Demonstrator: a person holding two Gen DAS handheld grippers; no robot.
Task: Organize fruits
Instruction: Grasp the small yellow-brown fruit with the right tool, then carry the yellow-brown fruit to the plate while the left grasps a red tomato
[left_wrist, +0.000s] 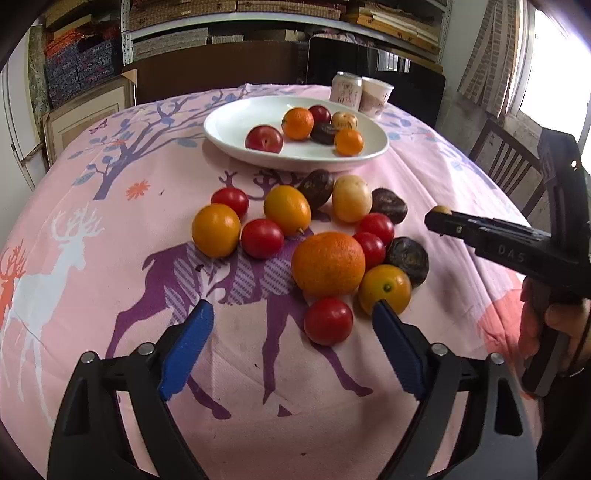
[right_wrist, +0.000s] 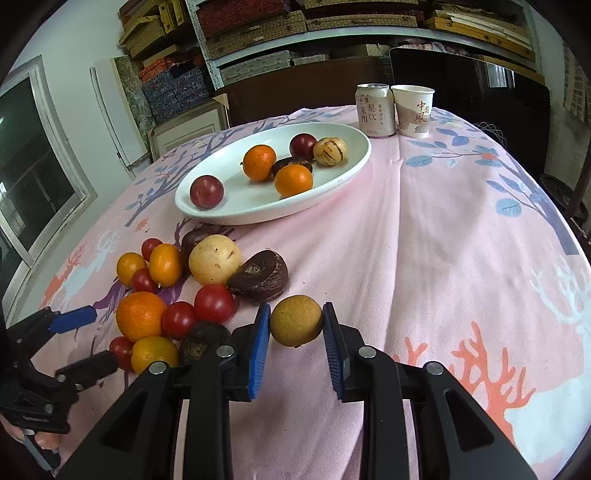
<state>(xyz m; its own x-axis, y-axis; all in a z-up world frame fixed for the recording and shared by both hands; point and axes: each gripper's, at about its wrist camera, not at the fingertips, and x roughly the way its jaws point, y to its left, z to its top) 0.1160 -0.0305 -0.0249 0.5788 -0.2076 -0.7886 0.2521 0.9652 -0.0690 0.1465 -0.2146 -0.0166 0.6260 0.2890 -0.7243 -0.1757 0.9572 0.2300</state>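
1. Right wrist view: right gripper (right_wrist: 296, 325) closed around a tan round fruit (right_wrist: 295, 320), blue pads touching both its sides, held near the pink tablecloth (right_wrist: 424, 258); whether lifted clear of the cloth could not be told.
2. Left wrist view: left gripper (left_wrist: 291, 325) spread wide and holding nothing, poised just before the near edge of the loose pile, a red fruit (left_wrist: 328, 321) between its fingers' reach.
3. Done, judging by the white plate (right_wrist: 332, 177): six fruits already in it, namely two oranges, two dark red plums, one dark brown fruit and one striped pale fruit (right_wrist: 330, 151).
4. Left to do: a large cluster still on the cloth between plate and grippers, including a big orange (left_wrist: 328, 264), several small red and yellow-orange fruits, a pale round fruit (right_wrist: 215, 259) and some dark brown ones (right_wrist: 258, 276).
5. Judged well under half finished, with the gripped fruit seemingly next for the plate.
6. Not part of the sorting, apparently: a can (right_wrist: 375, 109) and a paper cup (right_wrist: 413, 110) standing side by side beyond the plate.
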